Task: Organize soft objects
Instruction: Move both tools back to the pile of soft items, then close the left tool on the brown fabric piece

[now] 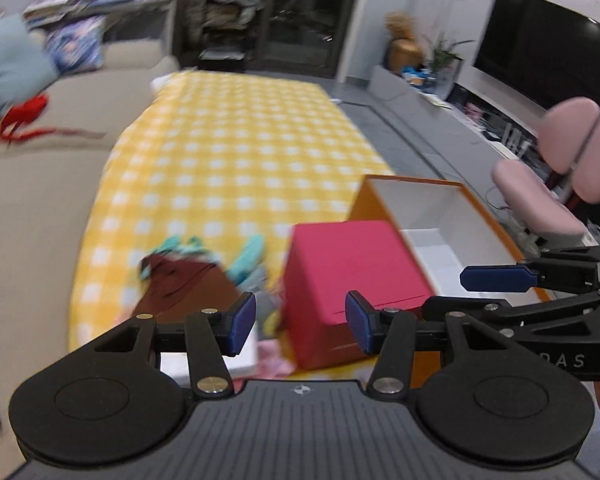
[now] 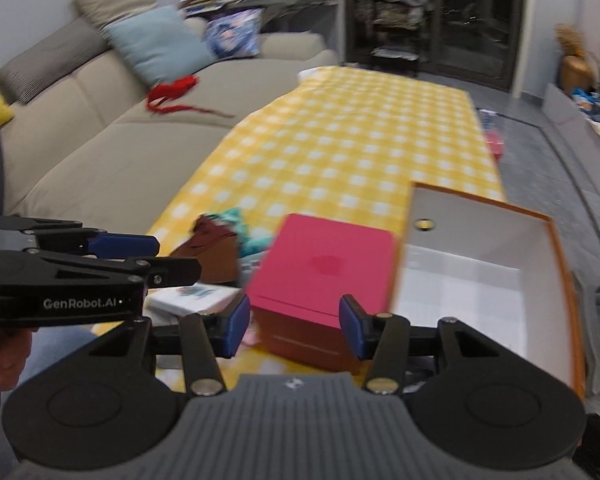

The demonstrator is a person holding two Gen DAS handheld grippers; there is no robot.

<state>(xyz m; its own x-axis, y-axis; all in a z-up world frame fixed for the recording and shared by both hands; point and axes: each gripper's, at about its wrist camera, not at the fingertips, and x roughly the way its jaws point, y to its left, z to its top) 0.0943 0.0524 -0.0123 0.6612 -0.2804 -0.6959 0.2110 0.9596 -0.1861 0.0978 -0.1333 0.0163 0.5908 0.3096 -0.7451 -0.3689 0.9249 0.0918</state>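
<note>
Left hand-held gripper [image 1: 301,322] and right hand-held gripper [image 2: 291,325] hover level, wide open, empty, apparently above the pink box [image 2: 324,264].

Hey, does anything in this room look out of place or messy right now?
Yes. A red fabric item lies strewn on the sofa, away from the table. A loose pile of teal and brown soft things sits jumbled on the yellow checked tablecloth, outside the open orange box.

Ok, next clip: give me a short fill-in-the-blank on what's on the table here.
1. The tablecloth is checked white and ____.
2. The closed pink box sits directly left of an open ____ box.
3. Both the left tool and right tool have their fingers ____.
4. The red cloth lies on the ____.

Missing words: yellow; orange; open; sofa
</note>
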